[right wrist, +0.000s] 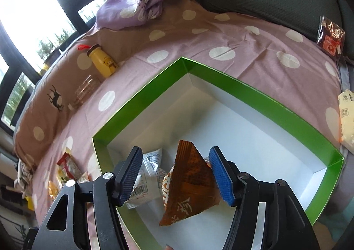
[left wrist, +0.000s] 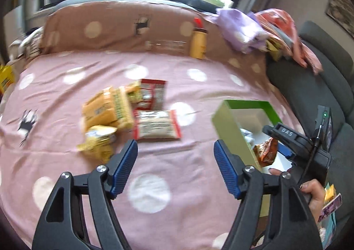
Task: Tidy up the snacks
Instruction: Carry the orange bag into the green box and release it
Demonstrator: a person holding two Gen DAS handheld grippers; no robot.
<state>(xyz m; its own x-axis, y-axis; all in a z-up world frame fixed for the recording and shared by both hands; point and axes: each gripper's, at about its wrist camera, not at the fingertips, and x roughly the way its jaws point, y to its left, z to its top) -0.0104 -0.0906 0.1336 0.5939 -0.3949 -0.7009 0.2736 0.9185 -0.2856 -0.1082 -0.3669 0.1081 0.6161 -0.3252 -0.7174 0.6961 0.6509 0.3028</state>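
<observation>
**Snack sorting, box half started**

My left gripper (left wrist: 176,168) hangs over the pink spotted sheet (left wrist: 177,66) with jaws spread and nothing between them. The snack pile (left wrist: 130,112) lies just ahead of it, loose on the sheet. My right gripper (right wrist: 176,175) is over the green box (right wrist: 254,90), jaws apart, with a brown packet (right wrist: 188,185) between them; it looks to touch the right pad only. A white packet (right wrist: 148,174) sits in the box beside it.
</observation>
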